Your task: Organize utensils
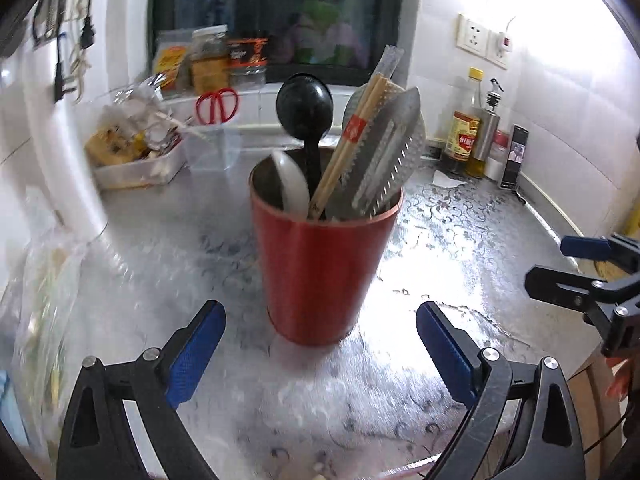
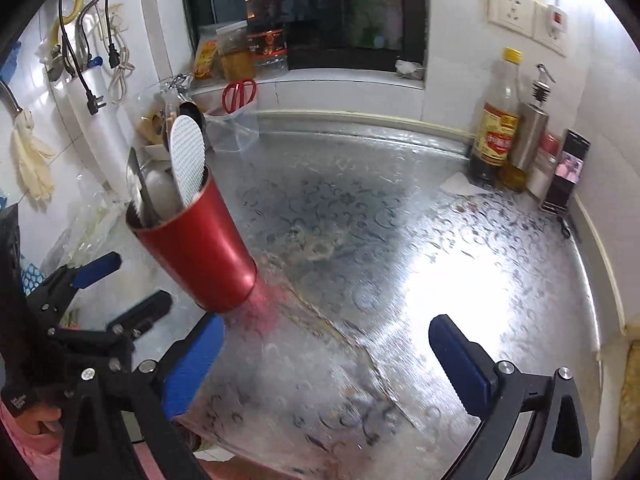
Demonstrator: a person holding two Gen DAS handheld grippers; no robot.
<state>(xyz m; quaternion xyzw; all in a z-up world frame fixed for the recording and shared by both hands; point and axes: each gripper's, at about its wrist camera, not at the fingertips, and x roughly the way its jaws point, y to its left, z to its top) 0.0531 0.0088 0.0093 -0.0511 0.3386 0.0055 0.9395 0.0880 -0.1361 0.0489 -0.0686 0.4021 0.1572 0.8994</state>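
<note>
The red holder point(image 1: 320, 264) is standing loaded with utensils just ahead of the left gripper point(image 1: 320, 352), whose jaws are gaping around nothing. The right gripper point(image 2: 324, 364) is likewise hanging released, the holder off to its left. Loading is looking finished; next is probably backing both clear without nudging it.

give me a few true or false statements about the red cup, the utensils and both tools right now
1. The red cup stands upright on the counter. True.
2. The left tool is clamped on the cup. False: it is open, with the cup beyond its pads.
3. A black ladle stands in the cup. True.
4. The right tool holds chopsticks. False: it is open and empty; the chopsticks are in the cup.
5. The red scissors lie flat on the counter. False: they stand in a clear container.
</note>
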